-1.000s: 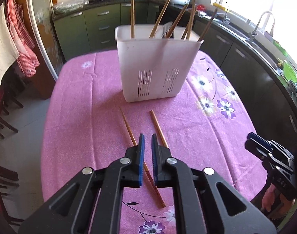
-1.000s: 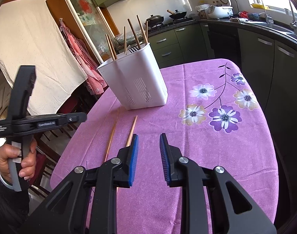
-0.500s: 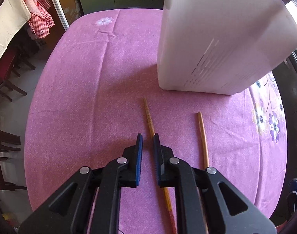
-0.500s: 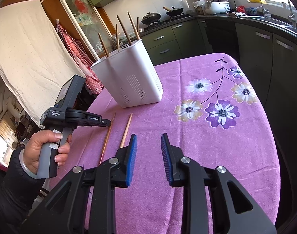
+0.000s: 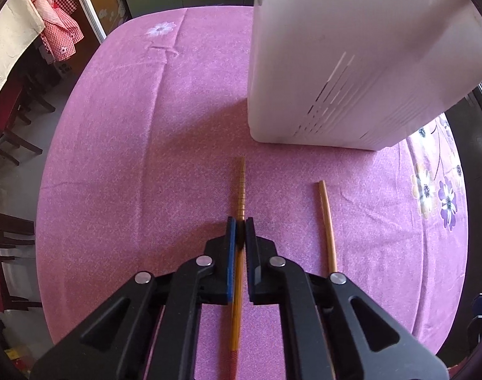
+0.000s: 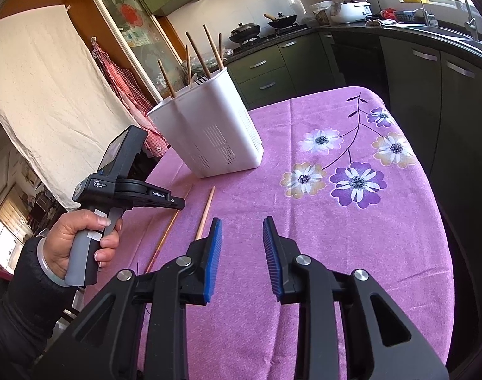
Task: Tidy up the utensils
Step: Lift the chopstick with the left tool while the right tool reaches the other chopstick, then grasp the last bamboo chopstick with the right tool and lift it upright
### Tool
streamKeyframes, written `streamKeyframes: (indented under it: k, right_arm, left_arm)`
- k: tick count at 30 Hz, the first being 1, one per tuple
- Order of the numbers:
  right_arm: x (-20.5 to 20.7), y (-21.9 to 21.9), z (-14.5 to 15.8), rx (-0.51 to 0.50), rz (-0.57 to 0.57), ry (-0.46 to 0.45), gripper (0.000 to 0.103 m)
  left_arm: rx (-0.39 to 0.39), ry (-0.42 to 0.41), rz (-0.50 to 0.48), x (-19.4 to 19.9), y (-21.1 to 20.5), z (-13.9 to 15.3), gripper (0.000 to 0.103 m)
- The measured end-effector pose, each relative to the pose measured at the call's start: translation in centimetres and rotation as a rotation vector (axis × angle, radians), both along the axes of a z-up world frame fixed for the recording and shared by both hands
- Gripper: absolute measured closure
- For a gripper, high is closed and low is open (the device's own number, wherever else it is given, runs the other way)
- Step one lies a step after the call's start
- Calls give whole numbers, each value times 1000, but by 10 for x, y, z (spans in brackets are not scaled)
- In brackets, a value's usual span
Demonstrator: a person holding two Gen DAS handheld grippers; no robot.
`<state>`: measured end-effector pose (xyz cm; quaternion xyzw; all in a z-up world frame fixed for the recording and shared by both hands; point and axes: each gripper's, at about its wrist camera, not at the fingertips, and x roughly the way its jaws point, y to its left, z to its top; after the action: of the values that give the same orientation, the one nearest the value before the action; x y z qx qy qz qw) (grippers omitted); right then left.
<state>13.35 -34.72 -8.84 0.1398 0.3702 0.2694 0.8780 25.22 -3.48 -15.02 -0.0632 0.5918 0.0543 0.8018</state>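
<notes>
Two wooden chopsticks lie on the purple tablecloth in front of a white slotted utensil holder (image 5: 335,63), which also shows in the right wrist view (image 6: 215,136) with several chopsticks standing in it. My left gripper (image 5: 240,224) is low over the left chopstick (image 5: 240,186), its fingers closed around the stick, which runs between them. The right chopstick (image 5: 327,221) lies free beside it. In the right wrist view the left gripper (image 6: 177,204) sits over the left chopstick (image 6: 168,231). My right gripper (image 6: 242,231) is open and empty above the cloth, next to the right chopstick (image 6: 206,212).
The table (image 6: 383,237) has a floral purple cloth. Dark chairs (image 5: 6,145) stand at its left side. Kitchen cabinets (image 6: 430,79) and a counter with sink run along the right and back. A cloth hangs on the left (image 6: 35,110).
My left gripper dropped toward the table, moved forward over the left chopstick and closed its fingers around it. My right gripper stayed open and shifted only slightly.
</notes>
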Motion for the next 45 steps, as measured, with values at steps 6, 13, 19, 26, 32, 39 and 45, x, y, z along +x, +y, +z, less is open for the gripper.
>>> streamKeyframes:
  k: [6,13,19,26,32,39,45]
  right_arm:
    - [-3,-4,7,-6,-11,-15,75]
    - [-5,9,11,-25,12,-20,75]
    - [-6,26,14,-61,47,-20,73]
    - [11,55,4,-144,108,44,70]
    - [40,109,-6,-300,184,89,66]
    - [77,172,-28,-463,232,147,66]
    - [99,194,-46,-521,215,202,66]
  left_arm:
    - [9,-125,-28,-23,5,41,97]
    - [18,-326,-95,-81,0,111,97]
    - [31,-441,-128,-124,2,142,97]
    - [28,-502,-152,-156,8,147,97]
    - [36,-521,-176,-166,11,146,97]
    - [49,-535,-201,-169,9,145,97]
    - [42,-541,-214,-172,12,145,97]
